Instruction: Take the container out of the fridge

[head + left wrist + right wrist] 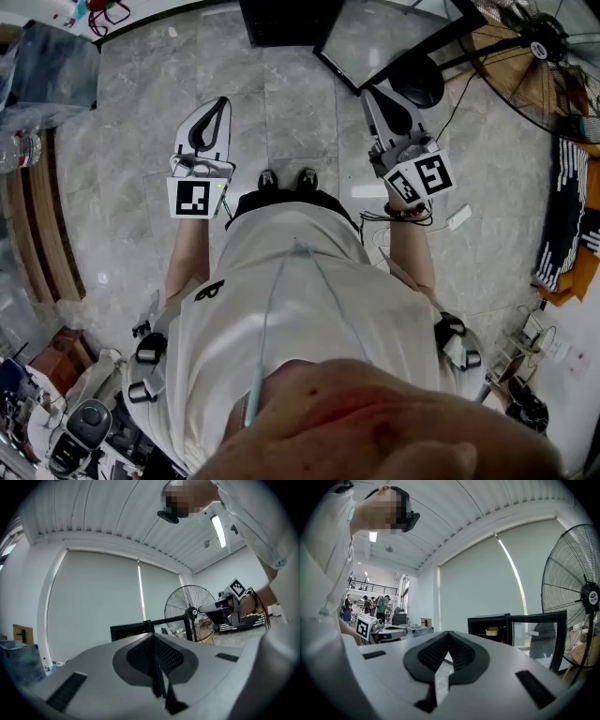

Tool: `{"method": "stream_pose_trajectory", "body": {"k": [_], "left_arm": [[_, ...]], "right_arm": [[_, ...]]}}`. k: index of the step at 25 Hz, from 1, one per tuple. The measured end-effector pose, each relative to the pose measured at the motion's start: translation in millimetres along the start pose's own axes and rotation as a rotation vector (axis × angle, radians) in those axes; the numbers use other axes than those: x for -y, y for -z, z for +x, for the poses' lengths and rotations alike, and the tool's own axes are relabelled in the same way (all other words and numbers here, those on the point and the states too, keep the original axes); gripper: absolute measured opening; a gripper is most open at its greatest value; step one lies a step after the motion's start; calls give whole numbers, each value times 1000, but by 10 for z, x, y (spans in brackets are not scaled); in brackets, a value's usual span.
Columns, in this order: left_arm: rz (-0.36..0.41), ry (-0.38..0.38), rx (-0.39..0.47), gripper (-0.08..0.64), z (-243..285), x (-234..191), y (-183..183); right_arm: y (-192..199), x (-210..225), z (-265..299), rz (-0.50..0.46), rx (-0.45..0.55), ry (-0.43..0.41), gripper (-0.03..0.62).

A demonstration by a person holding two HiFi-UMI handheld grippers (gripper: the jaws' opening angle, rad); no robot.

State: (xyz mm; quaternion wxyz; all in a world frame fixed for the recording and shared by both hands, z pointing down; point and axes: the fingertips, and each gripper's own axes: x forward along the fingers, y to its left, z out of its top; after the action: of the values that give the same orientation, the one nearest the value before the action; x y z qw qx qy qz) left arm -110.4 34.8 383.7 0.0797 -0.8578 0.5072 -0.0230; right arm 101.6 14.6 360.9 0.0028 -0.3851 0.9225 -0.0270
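The person stands on a grey, veined stone tile floor [300,103], forearms bent at the elbows and held forward at waist height, one at each side of the body. The left gripper [221,101] and right gripper [368,94] both point ahead, level and well apart. Each is a smooth white shell with a black, ribbed, teardrop-shaped pad area and a cube of square markers at the rear. The left gripper's jaws are pressed together with nothing between them. The right gripper's jaws meet at the tips and are also empty. Ahead stands a small black box-shaped fridge [487,618], its glass door [536,637] swung open. The container [491,631], a pale yellow tub, sits on an upper shelf inside. A round wire-caged fan [574,592] stands beside the door.
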Motion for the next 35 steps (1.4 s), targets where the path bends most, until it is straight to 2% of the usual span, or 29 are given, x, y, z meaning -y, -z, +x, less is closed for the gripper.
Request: {"method": "stream_pose_trajectory", "body": {"k": [13, 18, 19, 21, 35], "left_arm": [[25, 21, -7, 6, 12, 39, -35], [-21, 51, -11, 5, 33, 80, -22], [-30, 66, -15, 16, 44, 106, -17], [-39, 92, -22, 134, 69, 158, -12], [-81, 145, 6, 212, 93, 258, -102]], "right_arm": [[-31, -41, -4, -3, -3, -20, 14], [-15, -76, 2, 11, 8, -42, 17], [-8, -89, 4, 13, 6, -52, 17], [3, -115, 9, 14, 1, -70, 17], [18, -92, 51, 30, -12, -92, 17]]}}
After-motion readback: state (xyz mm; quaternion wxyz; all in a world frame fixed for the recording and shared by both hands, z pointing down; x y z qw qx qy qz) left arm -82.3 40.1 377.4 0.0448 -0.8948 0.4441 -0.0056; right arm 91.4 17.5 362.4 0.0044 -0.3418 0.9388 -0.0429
